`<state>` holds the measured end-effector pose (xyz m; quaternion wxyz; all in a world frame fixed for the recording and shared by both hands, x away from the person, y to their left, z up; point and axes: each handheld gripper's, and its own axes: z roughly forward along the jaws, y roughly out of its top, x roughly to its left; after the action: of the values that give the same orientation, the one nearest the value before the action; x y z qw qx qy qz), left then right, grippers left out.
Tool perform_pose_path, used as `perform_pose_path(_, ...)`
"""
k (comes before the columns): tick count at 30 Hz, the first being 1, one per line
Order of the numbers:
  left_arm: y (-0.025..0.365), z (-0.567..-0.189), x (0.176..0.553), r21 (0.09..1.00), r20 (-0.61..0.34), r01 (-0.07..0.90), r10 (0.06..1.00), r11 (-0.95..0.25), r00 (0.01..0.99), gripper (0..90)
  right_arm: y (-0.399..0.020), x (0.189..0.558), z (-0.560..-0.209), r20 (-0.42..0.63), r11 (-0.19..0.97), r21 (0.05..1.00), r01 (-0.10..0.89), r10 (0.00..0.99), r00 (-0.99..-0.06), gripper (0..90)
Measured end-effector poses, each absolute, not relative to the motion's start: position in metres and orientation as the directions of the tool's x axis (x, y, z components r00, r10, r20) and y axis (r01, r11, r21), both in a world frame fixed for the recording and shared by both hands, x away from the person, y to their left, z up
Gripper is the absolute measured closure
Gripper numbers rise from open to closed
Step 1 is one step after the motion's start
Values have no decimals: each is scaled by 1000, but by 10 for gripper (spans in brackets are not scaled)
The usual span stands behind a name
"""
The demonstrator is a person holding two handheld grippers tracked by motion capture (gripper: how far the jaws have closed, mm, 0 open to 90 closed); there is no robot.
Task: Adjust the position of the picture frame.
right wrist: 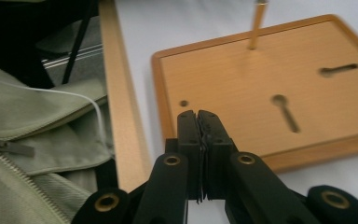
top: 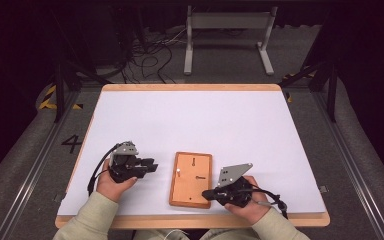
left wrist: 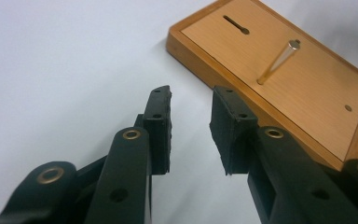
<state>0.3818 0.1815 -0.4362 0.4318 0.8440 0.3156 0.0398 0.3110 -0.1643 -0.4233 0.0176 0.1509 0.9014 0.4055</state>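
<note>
So, you've got the flat rectangular wooden board with a raised rim (top: pixel 190 179) lying near the front edge of the white surface (top: pixel 190 120), a little right of centre, its long side running near to far. A thin brass-coloured peg (left wrist: pixel 278 62) stands upright out of the board's left side, and two dark keyhole-shaped slots (right wrist: pixel 286 112) are cut into its face, along with a small round hole (right wrist: pixel 183 103) at the near corner.

Your left tongs (top: pixel 152 166) sit just left of the board, pointing right toward it, apart from its rim. In the left gripper view (left wrist: pixel 191 123) the jaws stand open with a clear gap and nothing between them, the board's edge just beyond the tips.

Your right tongs (top: pixel 206 193) are at the board's near right corner, tips over its rim. In the right gripper view (right wrist: pixel 199 140) the jaws are pressed flat together with nothing gripped between them, hovering over the board's near edge beside the small hole; whether they touch the wood, I can't tell.

Your pale green sleeves (top: pixel 92 215) come in at the near edge, and a jacket zip (right wrist: pixel 9 148) shows to the side.
</note>
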Motion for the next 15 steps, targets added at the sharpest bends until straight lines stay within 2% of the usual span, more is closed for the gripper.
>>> perform_pose_path(8, 181, -437, 382, 755, -200, 491, 560, -434, 804, 676, -142, 300, -435, 120, 689, 689, 223, 196, -973, 900)
perform_pose_path(15, 181, -439, 383, 748, -217, 504, 558, -433, 801, 653, -135, 299, -443, 96, 747, 631, 207, 190, -977, 900)
